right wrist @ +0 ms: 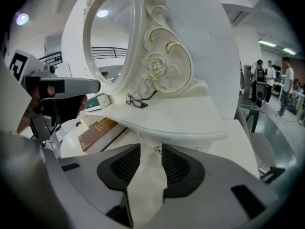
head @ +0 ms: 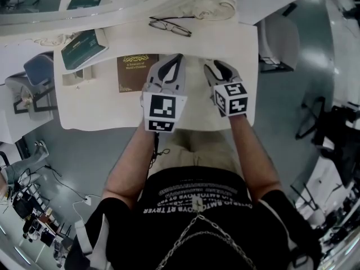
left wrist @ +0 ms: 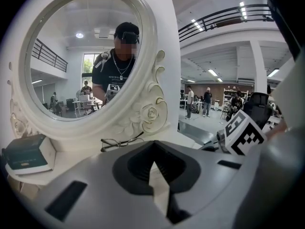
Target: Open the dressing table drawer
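The white dressing table (head: 112, 114) carries a raised shelf (right wrist: 190, 118) below its oval mirror (left wrist: 86, 56). Under that shelf, the right gripper view shows a drawer front with a small metal knob (right wrist: 157, 149) and a second knob (right wrist: 198, 148) to its right. My right gripper (right wrist: 151, 151) is open, and the first knob sits just ahead of the gap between its jaw tips, not touching them. In the head view my right gripper (head: 218, 65) points at the shelf front. My left gripper (head: 179, 58) hovers beside it over the tabletop, shut and holding nothing (left wrist: 153, 163).
Glasses (head: 170, 26) lie on the shelf near the mirror. A brown book (head: 136, 72) and a dark green box (head: 83, 48) rest at the table's left. A grey chair (head: 278, 41) stands to the right, and the person's legs are at the front edge.
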The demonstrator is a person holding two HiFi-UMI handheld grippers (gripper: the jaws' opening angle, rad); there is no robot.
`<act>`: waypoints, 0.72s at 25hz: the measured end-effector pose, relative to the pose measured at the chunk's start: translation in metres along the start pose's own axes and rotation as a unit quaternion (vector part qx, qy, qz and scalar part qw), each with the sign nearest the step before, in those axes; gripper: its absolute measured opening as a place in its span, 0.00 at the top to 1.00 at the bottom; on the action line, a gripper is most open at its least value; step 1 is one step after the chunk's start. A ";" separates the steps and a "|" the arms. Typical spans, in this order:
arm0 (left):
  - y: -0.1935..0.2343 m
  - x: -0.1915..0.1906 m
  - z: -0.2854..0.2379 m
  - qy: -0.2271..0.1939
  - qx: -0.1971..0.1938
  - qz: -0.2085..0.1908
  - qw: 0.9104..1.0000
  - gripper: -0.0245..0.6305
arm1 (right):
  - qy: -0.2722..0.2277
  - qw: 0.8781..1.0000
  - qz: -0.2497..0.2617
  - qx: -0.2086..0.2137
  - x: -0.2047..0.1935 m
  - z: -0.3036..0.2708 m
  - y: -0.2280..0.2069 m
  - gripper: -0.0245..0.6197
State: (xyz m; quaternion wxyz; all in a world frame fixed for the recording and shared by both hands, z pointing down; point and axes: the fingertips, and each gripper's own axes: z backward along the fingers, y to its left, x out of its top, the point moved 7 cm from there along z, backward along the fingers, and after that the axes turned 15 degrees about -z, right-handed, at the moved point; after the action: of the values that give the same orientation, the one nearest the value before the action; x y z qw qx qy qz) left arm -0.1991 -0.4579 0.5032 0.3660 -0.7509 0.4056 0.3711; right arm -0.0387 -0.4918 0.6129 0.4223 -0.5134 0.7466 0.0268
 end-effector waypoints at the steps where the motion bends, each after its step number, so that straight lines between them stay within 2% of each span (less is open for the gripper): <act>1: -0.001 0.000 0.000 0.001 -0.001 0.002 1.000 0.96 | 0.005 1.000 0.000 -0.002 -0.002 -0.003 -0.001 0.77; 18: -0.008 -0.008 0.006 0.013 -0.013 0.004 1.000 0.96 | 0.008 0.997 -0.059 -0.046 -0.003 -0.032 -0.016 0.79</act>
State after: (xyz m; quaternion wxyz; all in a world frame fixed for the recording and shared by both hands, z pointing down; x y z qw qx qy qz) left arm -0.1967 -0.4463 0.5096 0.3492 -0.7586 0.4089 0.3679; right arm -0.0453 -0.5124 0.6420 0.3928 -0.5760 0.7162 0.0322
